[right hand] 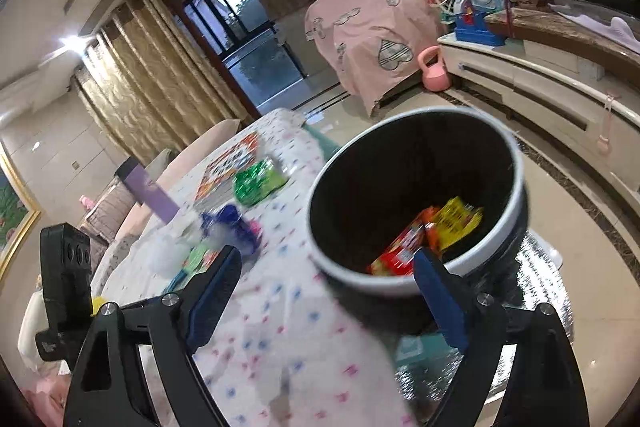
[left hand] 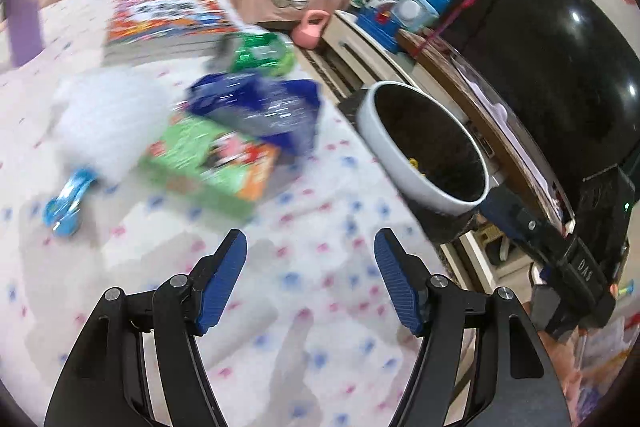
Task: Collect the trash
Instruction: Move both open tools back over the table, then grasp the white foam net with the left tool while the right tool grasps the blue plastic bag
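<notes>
Beside the bin (left hand: pixel 424 151), nearest the cameras, both tools hang released and hold nothing: the left tool (left hand: pixel 310 283) over the spotted cloth of the bench (left hand: pixel 280 307), the right tool (right hand: pixel 328 291) with one finger at the bin's (right hand: pixel 416 195) near rim. Inside the bin lie a red packet (right hand: pixel 396 255) and a yellow wrapper (right hand: pixel 456 219). Left of the bin on the bench sits a green box (left hand: pixel 212 163), touched by a blue wrapper (left hand: pixel 260 111) just behind it. Farther from the bin lie a green wrapper (left hand: pixel 260 53) and a picture book (left hand: pixel 168 19).
</notes>
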